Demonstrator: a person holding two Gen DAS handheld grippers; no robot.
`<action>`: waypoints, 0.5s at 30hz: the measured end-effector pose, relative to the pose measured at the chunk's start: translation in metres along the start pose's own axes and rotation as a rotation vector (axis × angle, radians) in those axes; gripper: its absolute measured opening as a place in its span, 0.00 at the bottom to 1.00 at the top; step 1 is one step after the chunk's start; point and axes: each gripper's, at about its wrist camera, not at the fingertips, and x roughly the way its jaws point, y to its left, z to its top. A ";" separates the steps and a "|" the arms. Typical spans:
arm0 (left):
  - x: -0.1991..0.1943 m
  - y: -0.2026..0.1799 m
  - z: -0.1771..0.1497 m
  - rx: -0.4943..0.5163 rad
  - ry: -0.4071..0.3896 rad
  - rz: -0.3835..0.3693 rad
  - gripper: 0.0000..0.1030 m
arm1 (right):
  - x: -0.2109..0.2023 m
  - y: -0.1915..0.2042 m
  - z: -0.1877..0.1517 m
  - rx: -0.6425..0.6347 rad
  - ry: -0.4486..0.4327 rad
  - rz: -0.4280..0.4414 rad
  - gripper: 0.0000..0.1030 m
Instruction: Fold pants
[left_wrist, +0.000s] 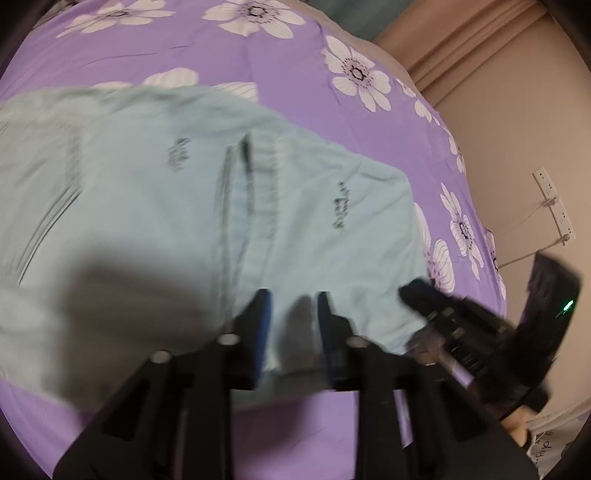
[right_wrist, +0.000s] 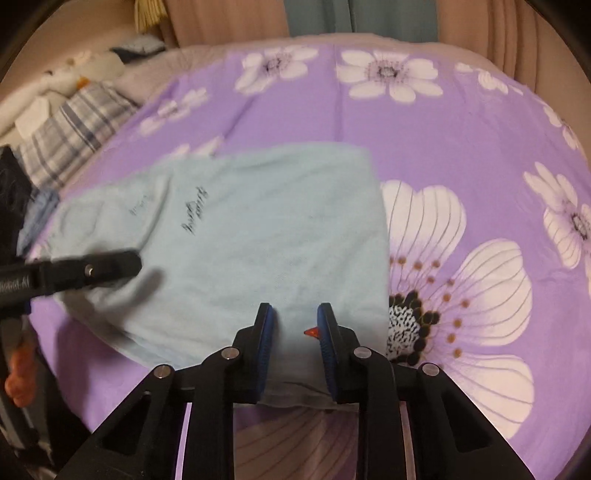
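Flowered bedsheet under folded pants

Both hand-held grippers slightly parted, angled downward

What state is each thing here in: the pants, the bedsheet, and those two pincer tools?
pants: light blue, folded, lying flat on the bed.
bedsheet: purple with white flowers, spread out beneath the pants.
left gripper: jaws parted over the pants' near edge, not clamping.
right gripper: jaws parted over the pants' near edge, not clamping.
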 end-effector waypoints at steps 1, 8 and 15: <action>-0.004 0.004 -0.003 -0.002 -0.008 -0.016 0.17 | -0.004 0.005 0.004 -0.007 -0.010 0.013 0.23; -0.011 0.010 -0.008 -0.014 -0.017 -0.043 0.17 | 0.010 0.066 0.034 -0.172 -0.020 0.186 0.20; -0.010 0.009 -0.007 -0.020 -0.021 -0.053 0.17 | 0.068 0.107 0.069 -0.273 0.095 0.236 0.07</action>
